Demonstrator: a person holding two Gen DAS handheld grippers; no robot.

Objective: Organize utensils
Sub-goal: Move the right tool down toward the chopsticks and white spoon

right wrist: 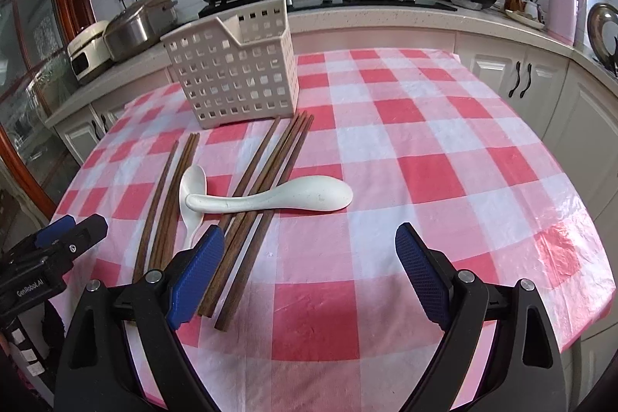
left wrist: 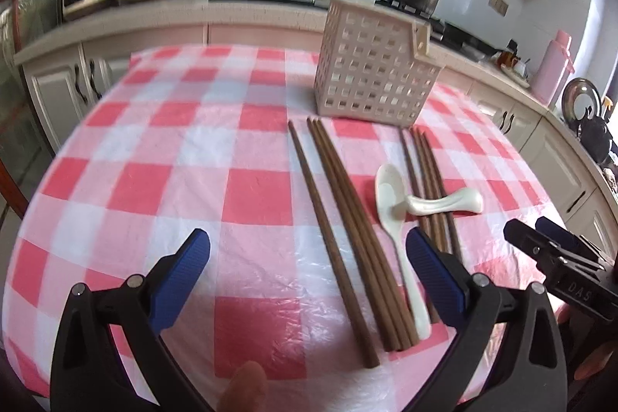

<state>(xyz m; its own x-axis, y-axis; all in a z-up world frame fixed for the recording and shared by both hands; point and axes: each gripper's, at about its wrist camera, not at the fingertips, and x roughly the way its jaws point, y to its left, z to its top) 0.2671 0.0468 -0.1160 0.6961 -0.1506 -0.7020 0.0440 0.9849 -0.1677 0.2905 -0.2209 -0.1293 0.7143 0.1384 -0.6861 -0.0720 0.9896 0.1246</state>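
From the left wrist, the left gripper point(left wrist: 309, 257) hung wide open and empty above the checked tablecloth point(left wrist: 154, 161). Brown chopsticks point(left wrist: 347, 226) lay below the white basket point(left wrist: 374, 64).

From the right wrist, the right gripper point(right wrist: 311, 246) gaped empty too; a white spoon point(right wrist: 278, 199) lay across chopsticks before it.

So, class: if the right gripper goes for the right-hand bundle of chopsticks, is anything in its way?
Yes. A white spoon lies crosswise on top of that chopstick bundle, with its handle end resting on a second spoon. The open right gripper would probably need to lift it off first. The holder stands just beyond.
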